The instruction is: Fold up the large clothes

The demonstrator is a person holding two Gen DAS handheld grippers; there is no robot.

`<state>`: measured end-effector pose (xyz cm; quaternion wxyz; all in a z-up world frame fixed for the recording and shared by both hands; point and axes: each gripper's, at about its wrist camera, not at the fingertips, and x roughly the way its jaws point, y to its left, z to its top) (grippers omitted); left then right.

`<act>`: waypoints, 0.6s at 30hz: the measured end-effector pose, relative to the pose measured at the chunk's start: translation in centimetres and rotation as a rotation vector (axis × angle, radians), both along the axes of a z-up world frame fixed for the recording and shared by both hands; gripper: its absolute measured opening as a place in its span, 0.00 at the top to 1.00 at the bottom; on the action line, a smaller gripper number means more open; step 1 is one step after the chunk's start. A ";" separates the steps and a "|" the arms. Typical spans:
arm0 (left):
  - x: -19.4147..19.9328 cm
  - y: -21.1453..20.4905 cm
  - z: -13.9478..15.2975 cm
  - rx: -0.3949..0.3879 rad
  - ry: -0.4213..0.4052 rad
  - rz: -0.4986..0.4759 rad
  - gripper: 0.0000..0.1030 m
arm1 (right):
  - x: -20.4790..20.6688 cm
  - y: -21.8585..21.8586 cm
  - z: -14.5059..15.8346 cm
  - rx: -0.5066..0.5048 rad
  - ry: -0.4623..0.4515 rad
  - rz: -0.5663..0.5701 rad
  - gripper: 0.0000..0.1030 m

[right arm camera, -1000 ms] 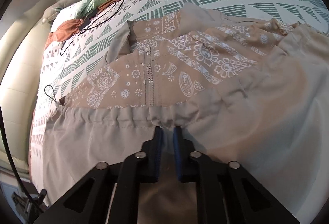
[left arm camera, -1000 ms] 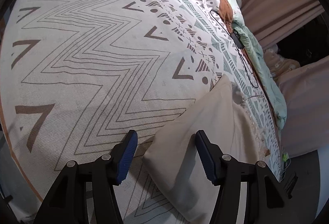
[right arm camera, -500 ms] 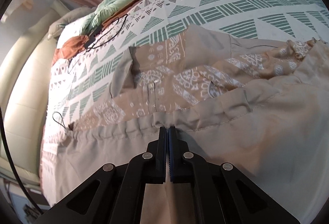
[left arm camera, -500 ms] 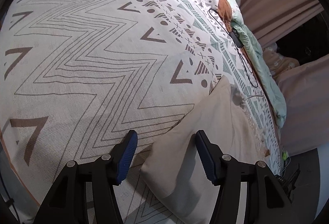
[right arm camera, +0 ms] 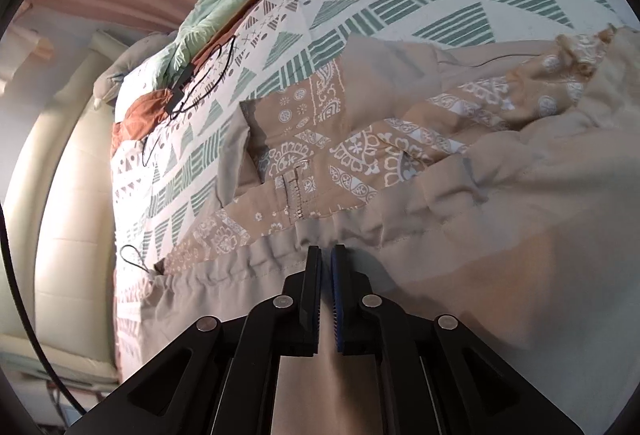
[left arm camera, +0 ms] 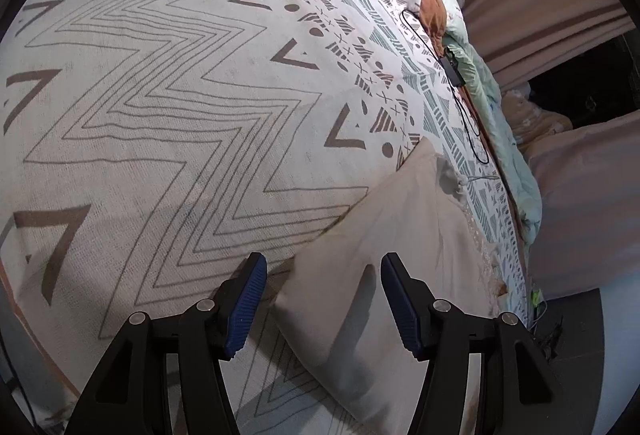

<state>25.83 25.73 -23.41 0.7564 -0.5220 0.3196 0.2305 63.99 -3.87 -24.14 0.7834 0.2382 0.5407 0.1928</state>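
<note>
I see the garment (right arm camera: pixel 460 195) spread on the bedspread (left arm camera: pixel 180 95) – one corner (left arm camera: pixel 380 255) between my left gripper (left arm camera: pixel 322 299) fingers, its gathered edge at my right gripper (right arm camera: pixel 326 283). Cable w/ box (right arm camera: pixel 182 91) lies beyond, near the crumpled quilt (right arm camera: pixel 224 7) at far edge.

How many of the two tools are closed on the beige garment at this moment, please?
1. The right tool is shut on the beige garment at its gathered hem. The left tool is open, its fingers either side of a corner of the fabric, not gripping.
</note>
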 end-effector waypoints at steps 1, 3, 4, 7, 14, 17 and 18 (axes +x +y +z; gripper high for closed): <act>-0.1 -0.3 0.1 -0.007 -0.008 -0.006 0.41 | -0.4 -0.4 0.6 0.024 -0.007 -0.007 0.81; -0.3 -0.7 0.3 -0.016 -0.016 -0.015 0.41 | -1.4 -0.9 2.1 0.044 -0.046 -0.010 0.57; -0.4 -0.9 0.3 -0.020 -0.019 -0.015 0.41 | -2.0 -1.0 2.8 0.030 -0.070 -0.008 0.51; -0.6 -1.3 0.0 -0.047 -0.028 -0.015 0.41 | -3.6 -0.9 4.4 -0.023 -0.115 0.019 0.48; 0.3 -1.8 -0.9 -0.077 -0.036 -0.022 0.41 | -6.3 -1.2 4.8 -0.098 -0.130 0.096 0.48; 0.8 -1.6 -1.1 -0.084 -0.039 -0.013 0.41 | -6.9 -1.6 5.1 -0.099 -0.134 0.109 0.48; 0.9 -1.5 -1.1 -0.092 -0.050 -0.006 0.41 | -6.9 -1.8 5.3 -0.094 -0.140 0.110 0.48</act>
